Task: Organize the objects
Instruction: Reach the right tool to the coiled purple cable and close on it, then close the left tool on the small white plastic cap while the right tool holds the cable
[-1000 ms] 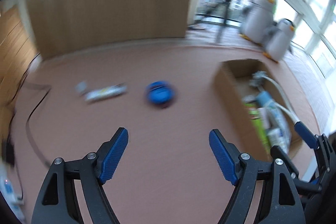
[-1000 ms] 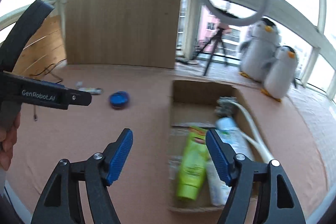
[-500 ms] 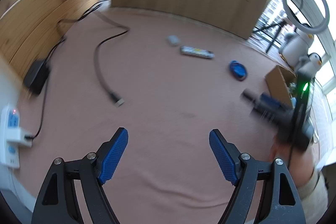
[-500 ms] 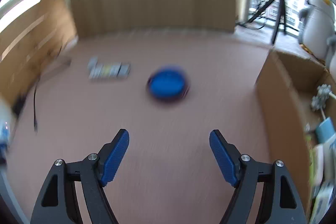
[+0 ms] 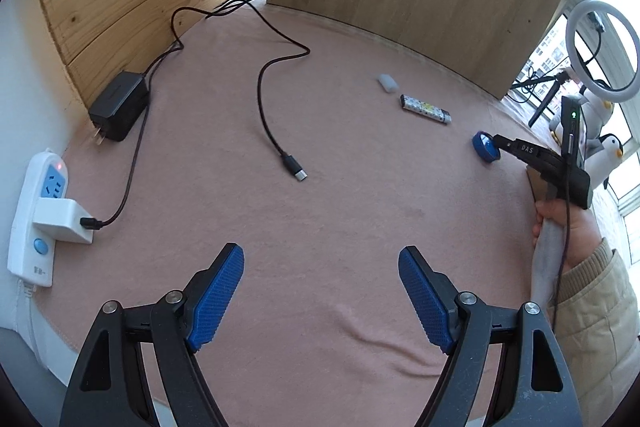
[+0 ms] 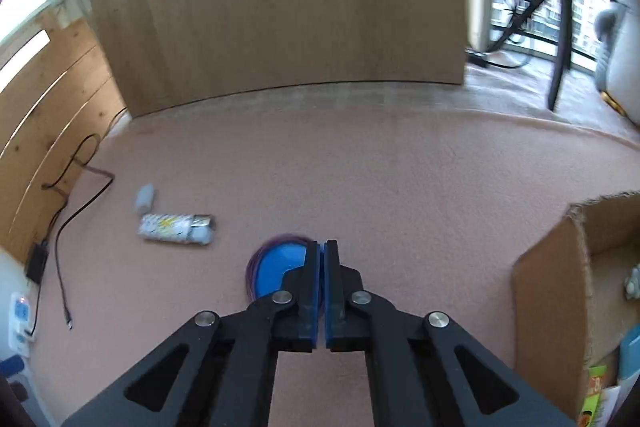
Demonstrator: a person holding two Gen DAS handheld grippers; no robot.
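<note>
Above the pink cloth (image 5: 320,211), the left gripper (image 5: 321,291) has its two blue pads wide apart with nothing between them. The right gripper (image 6: 321,247) has its pads pressed together, right over one round blue tin (image 6: 276,271); whether they pinch its edge I cannot tell. Near the tin lie one printed tube (image 6: 176,227) and one small white block (image 6: 145,196). One black cable (image 5: 272,99) curls across the left side. One cardboard box (image 6: 560,291) stands open at the right. Lots of bare cloth lies around.
</note>
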